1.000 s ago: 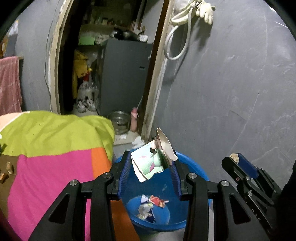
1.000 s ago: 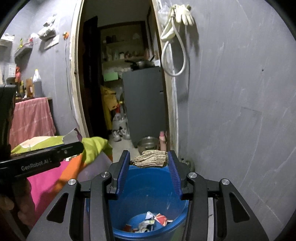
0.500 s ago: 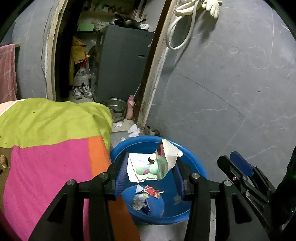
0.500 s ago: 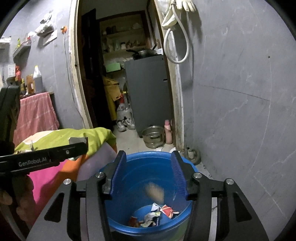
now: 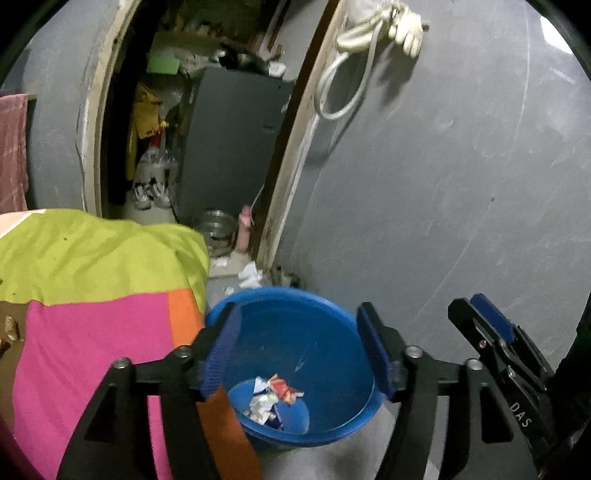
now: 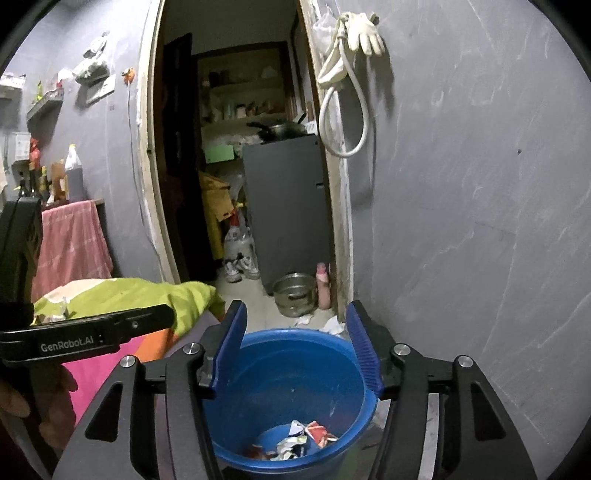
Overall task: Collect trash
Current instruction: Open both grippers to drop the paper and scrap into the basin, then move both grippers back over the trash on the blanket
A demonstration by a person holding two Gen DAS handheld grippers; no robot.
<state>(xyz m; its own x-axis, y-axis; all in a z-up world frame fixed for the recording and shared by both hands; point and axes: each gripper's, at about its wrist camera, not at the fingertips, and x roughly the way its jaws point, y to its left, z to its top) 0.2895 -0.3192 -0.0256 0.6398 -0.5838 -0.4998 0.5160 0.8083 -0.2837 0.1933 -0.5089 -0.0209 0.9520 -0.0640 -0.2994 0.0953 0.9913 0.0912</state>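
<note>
Both scraps have gone from between my fingers since a second ago: the printed paper my left gripper (image 5: 297,349) held and the brown husk in my right gripper (image 6: 297,345) are no longer in the jaws, and I judge they dropped into the bucket (image 5: 332,306). Each pair of jaws is opening and stands about half wide with nothing between the pads. I hold both grippers over the bucket's mouth, tilted down, so whatever I let go falls inside rather than on the floor. Crumpled wrappers (image 5: 271,400) lie at the bottom of the bucket; I cannot pick out the husk among them. The bucket stands on the floor, tight against the bedspread (image 5: 92,314) on my left and close to the grey wall (image 5: 461,184) on my right. More trash is left, I think: small brown bits (image 5: 11,328) lie on the bedspread's far left, and white paper scraps (image 5: 249,277) lie on the floor just behind the bucket near the doorframe (image 5: 288,192). A steel pot (image 6: 295,293) and a pink bottle (image 6: 323,286) stand by that frame and would crowd a reach for the scraps. A glove (image 6: 364,33) and a hose (image 6: 343,122) hang on the wall, well clear.
</note>
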